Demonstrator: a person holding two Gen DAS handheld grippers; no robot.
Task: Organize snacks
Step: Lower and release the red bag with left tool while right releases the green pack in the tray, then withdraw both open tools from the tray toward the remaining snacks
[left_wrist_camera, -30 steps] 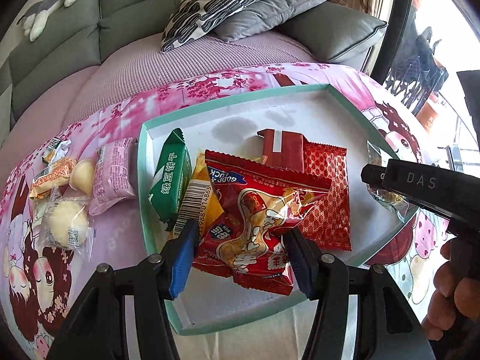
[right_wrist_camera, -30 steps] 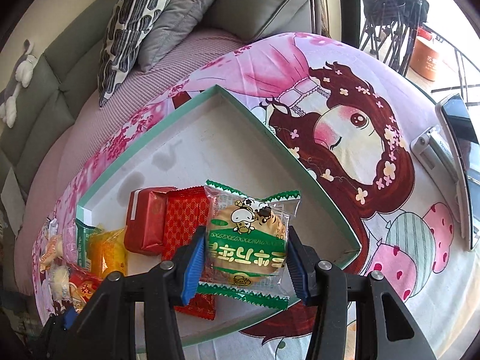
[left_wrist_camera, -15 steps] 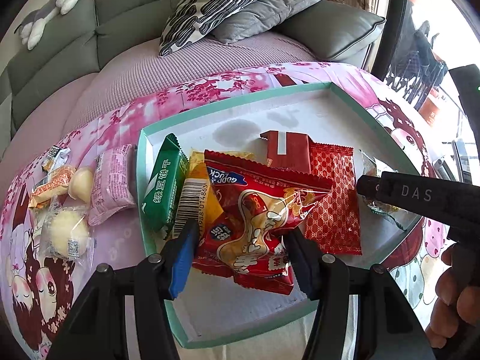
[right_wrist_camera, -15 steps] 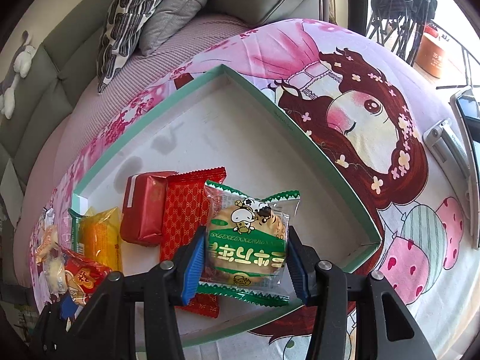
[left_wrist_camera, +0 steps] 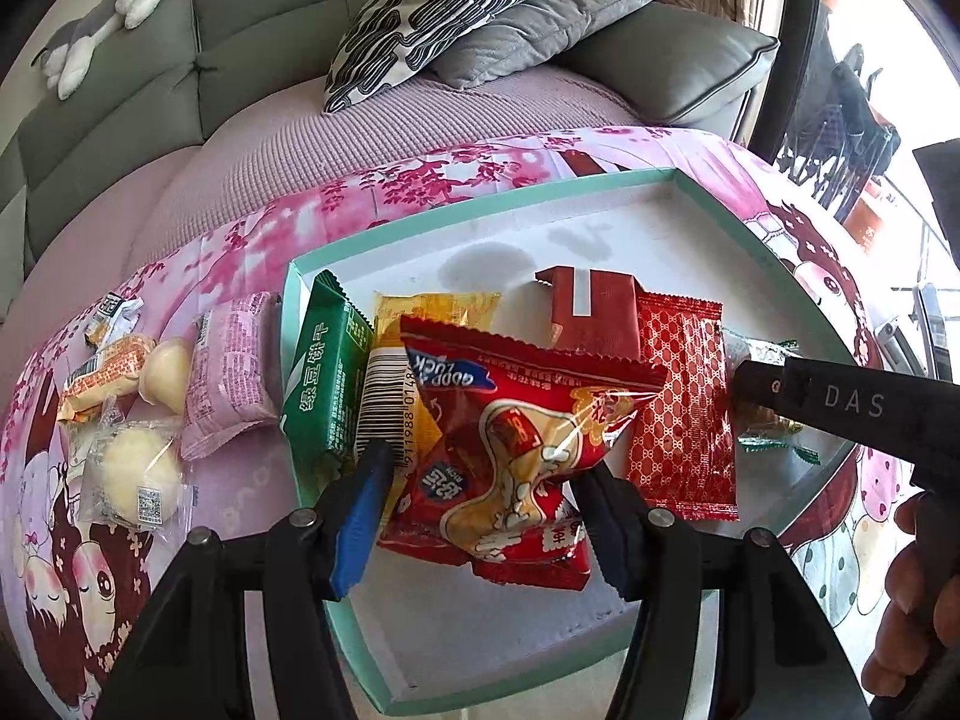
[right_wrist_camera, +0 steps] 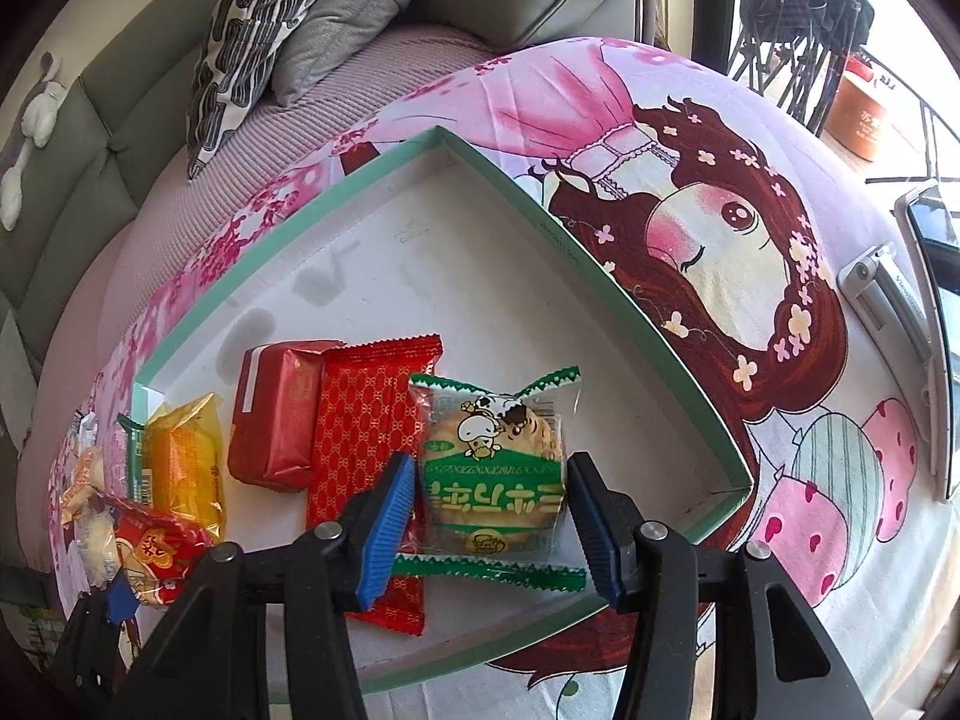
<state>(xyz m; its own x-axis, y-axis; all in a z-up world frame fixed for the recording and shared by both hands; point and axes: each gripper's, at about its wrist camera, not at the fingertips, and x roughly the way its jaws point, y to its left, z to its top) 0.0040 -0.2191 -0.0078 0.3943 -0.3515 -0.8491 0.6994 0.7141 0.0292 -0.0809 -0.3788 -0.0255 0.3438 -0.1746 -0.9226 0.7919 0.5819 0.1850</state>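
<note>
A mint-rimmed tray lies on the pink cartoon cloth. My left gripper straddles a red snack bag that rests in the tray's near left part. Its jaws are opening, and the blue pad stands just off the bag. My right gripper straddles a green-and-clear cookie pack lying flat in the tray. Its jaws are opening too, with a thin gap on each side. In the tray are also a green biscuit pack, a yellow pack, a dark red box and a red patterned packet.
Loose snacks lie on the cloth left of the tray: a pink packet and round cakes. A grey sofa with cushions runs behind. A silver device lies at the right edge. A person's hand holds the right gripper.
Both pairs of jaws have widened and come off their packs. The cookie pack now lies flat in the tray, and the red bag has settled onto the tray.
</note>
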